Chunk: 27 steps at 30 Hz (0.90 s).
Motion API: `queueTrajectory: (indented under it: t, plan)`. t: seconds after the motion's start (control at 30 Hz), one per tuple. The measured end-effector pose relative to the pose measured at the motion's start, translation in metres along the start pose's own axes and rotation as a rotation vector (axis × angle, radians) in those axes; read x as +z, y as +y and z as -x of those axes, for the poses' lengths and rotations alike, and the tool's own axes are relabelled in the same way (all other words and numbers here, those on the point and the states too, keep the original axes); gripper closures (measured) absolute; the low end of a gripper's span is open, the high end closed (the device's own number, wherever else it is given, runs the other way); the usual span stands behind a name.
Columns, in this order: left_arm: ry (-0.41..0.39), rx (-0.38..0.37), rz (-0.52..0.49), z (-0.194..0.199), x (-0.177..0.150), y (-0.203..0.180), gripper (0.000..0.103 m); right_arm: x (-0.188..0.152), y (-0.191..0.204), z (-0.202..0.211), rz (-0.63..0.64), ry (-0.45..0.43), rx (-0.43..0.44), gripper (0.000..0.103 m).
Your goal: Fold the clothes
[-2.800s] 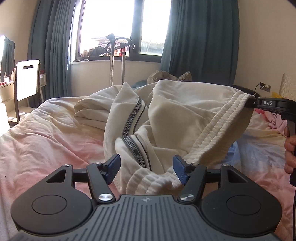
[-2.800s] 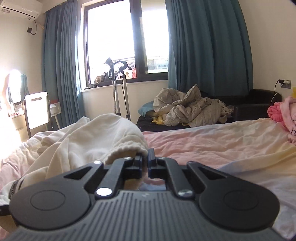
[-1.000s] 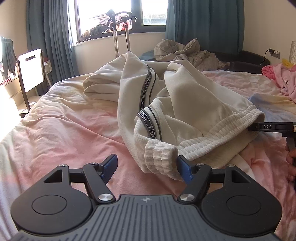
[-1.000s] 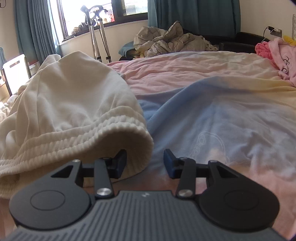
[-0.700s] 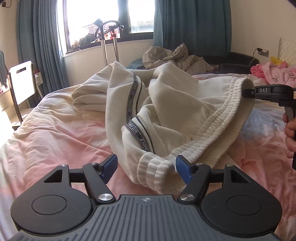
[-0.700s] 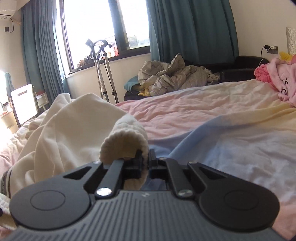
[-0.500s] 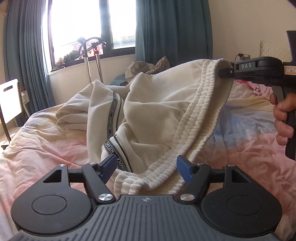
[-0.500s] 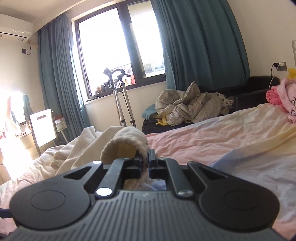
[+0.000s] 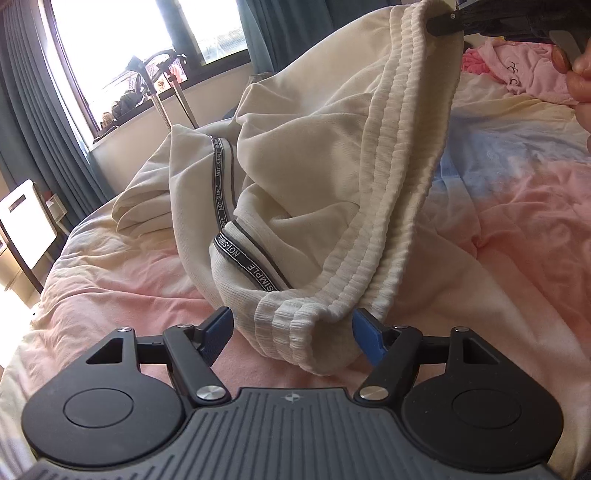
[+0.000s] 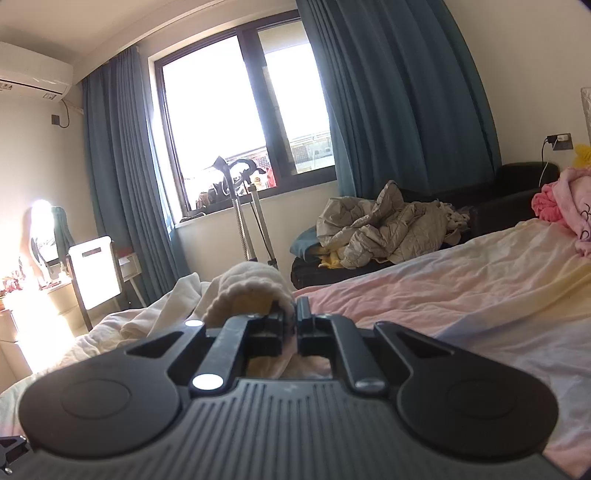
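Cream sweatpants [image 9: 295,177] with a black-and-white lettered side stripe lie bunched on the bed. Their ribbed waistband [image 9: 399,155] runs from the top right down to my left gripper [image 9: 293,326]. That gripper is open, and the low end of the waistband sits between its blue pads without being clamped. My right gripper [image 10: 295,317] is shut on the other end of the waistband [image 10: 255,284] and holds it high; in the left wrist view the right gripper [image 9: 439,24] appears at the top right, beside a hand [image 9: 580,70].
The bed sheet [image 9: 517,206] is pink, yellow and blue. Pink clothes [image 9: 517,70] lie at its far right. A pile of grey bedding [image 10: 384,229] sits on a dark sofa under the window. Crutches [image 10: 251,218] lean by the window, and a white chair [image 10: 96,273] stands at the left.
My right gripper has shut on the waistband and lifted it well above the bed. The left gripper stayed open and low, with the waistband's lower end now between its pads.
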<state>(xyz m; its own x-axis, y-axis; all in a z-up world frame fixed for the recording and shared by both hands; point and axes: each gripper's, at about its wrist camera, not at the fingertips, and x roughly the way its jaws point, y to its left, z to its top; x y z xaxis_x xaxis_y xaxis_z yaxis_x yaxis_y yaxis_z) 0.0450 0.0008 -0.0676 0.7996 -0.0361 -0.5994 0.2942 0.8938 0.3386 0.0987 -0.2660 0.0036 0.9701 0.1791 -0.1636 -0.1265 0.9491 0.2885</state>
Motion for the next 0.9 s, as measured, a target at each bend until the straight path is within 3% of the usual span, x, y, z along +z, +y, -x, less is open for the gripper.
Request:
queueTrajectory:
  t: [0.23, 0.33, 0.57, 0.67, 0.73, 0.9]
  plan:
    - [0.061, 0.012, -0.020, -0.004, -0.004, 0.002, 0.027, -0.006, -0.006, -0.004, -0.020, 0.019, -0.028, 0.096]
    - [0.087, 0.081, 0.010, -0.013, -0.004, 0.012, 0.027, -0.009, -0.003, -0.004, -0.002, 0.015, -0.028, 0.096]
    - [0.039, 0.154, 0.138, -0.013, 0.000, 0.032, 0.032, -0.014, -0.006, -0.008, -0.013, 0.044, -0.062, 0.096]
    - [0.010, 0.152, 0.257, -0.012, 0.003, 0.043, 0.036, -0.031, -0.015, -0.019, -0.012, 0.123, -0.104, 0.096]
    - [-0.011, 0.150, 0.335, -0.011, 0.004, 0.050, 0.045, -0.043, -0.022, -0.028, -0.013, 0.182, -0.133, 0.096]
    - [-0.068, 0.166, 0.363, -0.004, 0.008, 0.048, 0.051, -0.073, -0.040, -0.049, -0.019, 0.325, -0.199, 0.092]
